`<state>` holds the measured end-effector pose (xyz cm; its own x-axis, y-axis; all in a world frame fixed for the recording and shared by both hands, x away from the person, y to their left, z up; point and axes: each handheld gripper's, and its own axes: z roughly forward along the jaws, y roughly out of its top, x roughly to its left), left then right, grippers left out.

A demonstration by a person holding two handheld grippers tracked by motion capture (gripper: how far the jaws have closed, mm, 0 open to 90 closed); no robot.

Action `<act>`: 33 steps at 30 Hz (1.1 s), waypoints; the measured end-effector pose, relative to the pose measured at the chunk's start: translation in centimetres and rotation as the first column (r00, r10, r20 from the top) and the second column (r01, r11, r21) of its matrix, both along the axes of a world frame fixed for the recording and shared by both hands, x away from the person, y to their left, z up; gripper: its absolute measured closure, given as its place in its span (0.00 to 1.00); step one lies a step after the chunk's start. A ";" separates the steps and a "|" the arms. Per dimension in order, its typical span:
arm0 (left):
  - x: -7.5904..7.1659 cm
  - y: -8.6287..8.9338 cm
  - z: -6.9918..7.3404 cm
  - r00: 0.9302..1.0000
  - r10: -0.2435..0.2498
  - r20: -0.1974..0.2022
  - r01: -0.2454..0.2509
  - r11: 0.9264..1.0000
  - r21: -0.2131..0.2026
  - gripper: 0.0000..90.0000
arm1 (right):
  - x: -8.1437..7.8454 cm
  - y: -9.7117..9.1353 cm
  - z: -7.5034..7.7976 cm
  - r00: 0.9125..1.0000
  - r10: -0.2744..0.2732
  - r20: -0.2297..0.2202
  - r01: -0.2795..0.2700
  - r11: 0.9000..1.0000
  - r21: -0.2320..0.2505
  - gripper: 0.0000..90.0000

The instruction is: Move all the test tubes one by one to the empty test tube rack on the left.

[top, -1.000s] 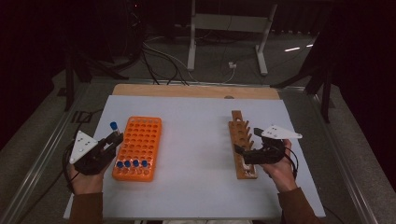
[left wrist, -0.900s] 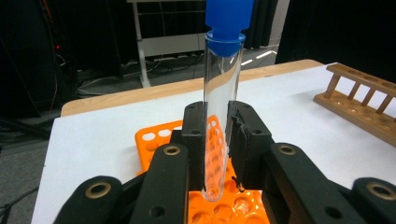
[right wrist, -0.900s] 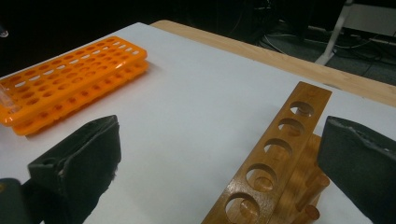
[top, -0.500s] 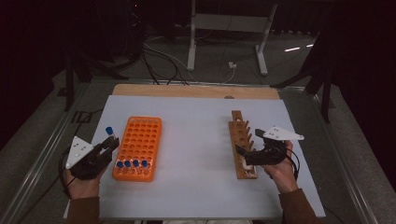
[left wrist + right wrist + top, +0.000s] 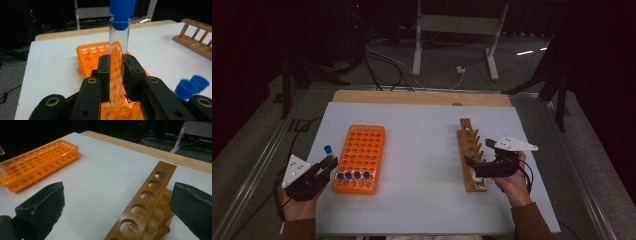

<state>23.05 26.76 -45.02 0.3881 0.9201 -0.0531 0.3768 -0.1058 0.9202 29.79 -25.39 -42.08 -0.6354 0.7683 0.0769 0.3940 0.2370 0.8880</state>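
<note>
The tube [image 5: 117,57] I hold is clear glass with a blue cap [image 5: 121,11], empty as far as I can see, standing upright between the black jaws of my left hand-held gripper [image 5: 117,82]. Its rounded bottom hangs just above the near holes of the orange rack [image 5: 360,157], at the rack's left edge

Black two-jaw grippers in both hands — the left gripper [image 5: 328,165] and right gripper [image 5: 473,167] each carry a pale three-cornered plate and a dark trailing cable; brass-ringed screw holes dot the left's jaws — brown sleeves at both wrists.
</note>
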 end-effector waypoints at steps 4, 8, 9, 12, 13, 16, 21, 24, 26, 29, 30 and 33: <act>-0.5 0.2 -0.6 1.000 0.000 -0.020 0.000 1.000 -0.002 0.87 | 0.0 0.0 -0.2 1.000 0.001 -0.004 -0.001 1.000 -0.004 0.00; -0.8 0.3 -0.9 1.000 -0.003 -0.031 0.003 1.000 -0.004 0.87 | 0.0 0.1 -0.2 1.000 0.003 -0.005 -0.003 1.000 -0.001 0.00; -0.9 0.3 -1.0 0.999 -0.008 -0.037 0.008 1.000 -0.002 0.87 | 0.0 0.2 -0.2 1.000 0.005 -0.006 -0.005 1.000 0.000 0.00; -1.0 0.4 -1.3 0.999 -0.016 -0.048 0.016 1.000 -0.006 0.87 | 0.0 0.2 -0.2 1.000 0.005 -0.007 -0.005 1.000 -0.001 0.00; -1.0 0.4 -1.4 0.999 -0.017 -0.050 0.016 1.000 -0.008 0.87 | 0.0 0.2 -0.3 1.000 0.005 -0.007 -0.005 1.000 -0.001 0.00; -1.1 0.4 -1.5 0.998 -0.022 -0.060 0.021 1.000 -0.003 0.87 | 0.0 0.2 -0.3 1.000 0.006 -0.008 -0.006 1.000 0.000 0.00; -1.3 0.6 -1.9 0.997 -0.022 -0.074 0.022 1.000 -0.005 0.87 | 0.1 0.2 -0.4 1.000 0.003 -0.012 -0.003 1.000 0.002 0.00; -1.5 0.6 -2.1 0.996 -0.028 -0.082 0.027 1.000 -0.002 0.87 | 0.1 0.1 -0.4 1.000 0.003 -0.011 -0.003 1.000 0.002 0.00; -1.5 0.5 -2.4 0.995 -0.032 -0.096 0.033 0.999 0.009 0.87 | 0.1 0.1 -0.4 1.000 0.004 -0.011 -0.004 1.000 0.002 0.00; -1.6 0.6 -2.7 0.993 -0.035 -0.111 0.037 0.999 0.015 0.87 | 0.2 0.1 -0.4 1.000 0.004 -0.012 -0.004 1.000 0.000 0.00; -1.5 0.6 -2.8 0.993 -0.034 -0.116 0.037 0.999 0.020 0.87 | 0.2 0.1 -0.4 1.000 0.003 -0.012 -0.003 1.000 0.001 0.00; -1.5 0.4 -3.1 0.989 -0.036 -0.143 0.045 0.997 0.057 0.87 | 0.2 0.0 -0.4 1.000 0.003 -0.011 -0.003 1.000 0.001 0.00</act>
<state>21.58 27.11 -48.09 0.4179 0.9068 -0.0551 0.4971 -0.1774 0.8493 29.97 -25.35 -42.46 -0.6369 0.7663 0.0847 0.4029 0.2372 0.8840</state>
